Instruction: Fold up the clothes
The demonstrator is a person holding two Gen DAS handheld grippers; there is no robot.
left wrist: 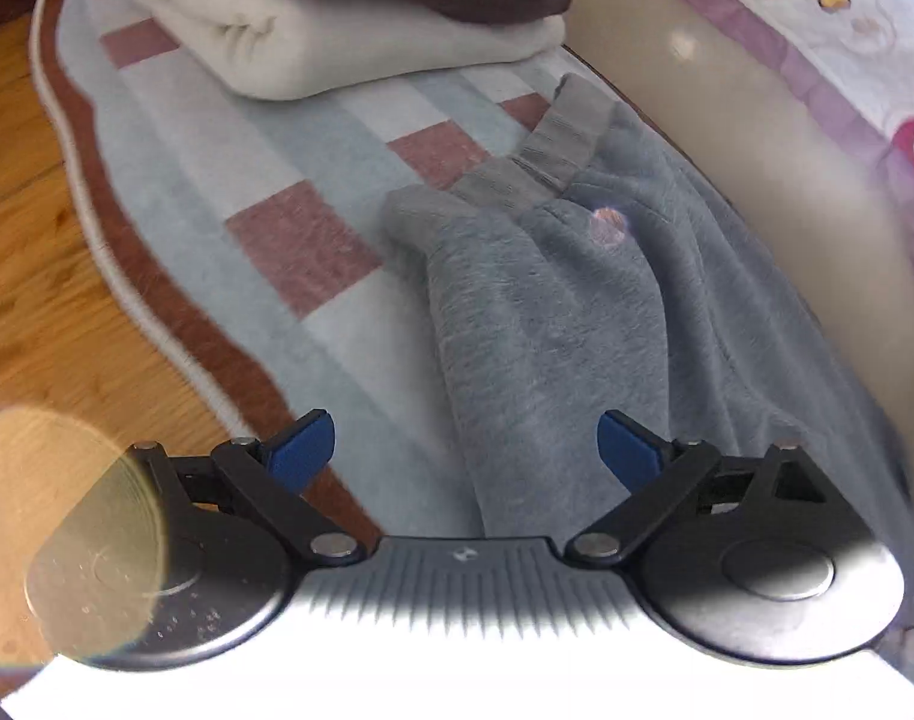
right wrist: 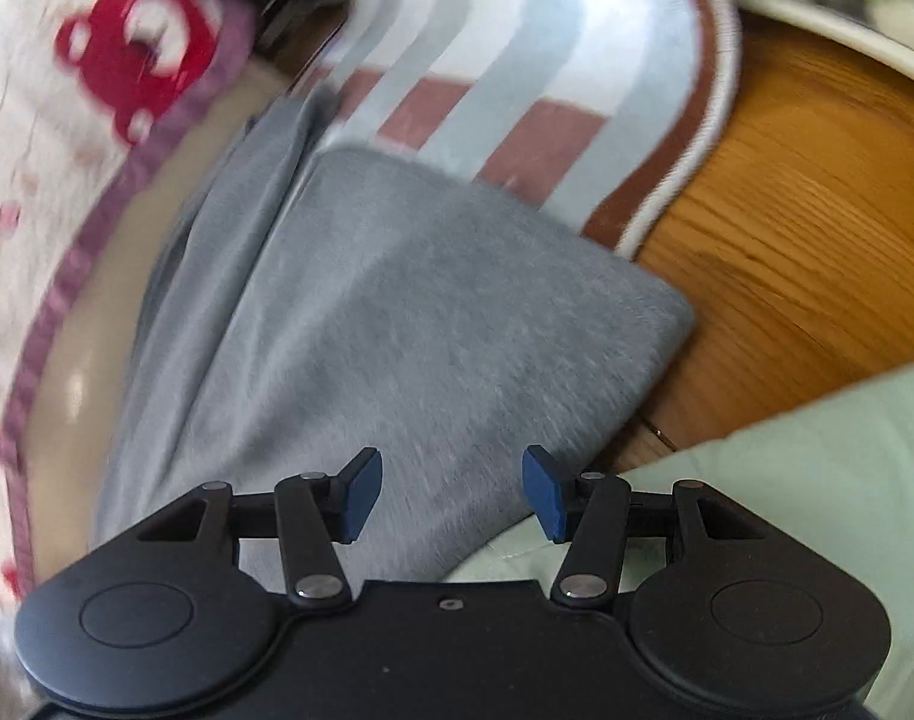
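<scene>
One fleecy grey garment [left wrist: 547, 324], ribbed cuff, on plush checked rug [left wrist: 228, 192]

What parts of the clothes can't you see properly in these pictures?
- Pile of folded clothes: left wrist view, its top is cut off by the picture's upper edge.
- Grey garment: left wrist view, its near end is hidden behind the left gripper.
- Green cloth: right wrist view, cut off at the right edge, partly behind the right gripper.
- Patterned blanket: right wrist view, blurred.

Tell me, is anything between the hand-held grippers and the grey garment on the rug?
Nothing visible. The left hand-held gripper and right hand-held gripper are open directly above the grey garment.
</scene>
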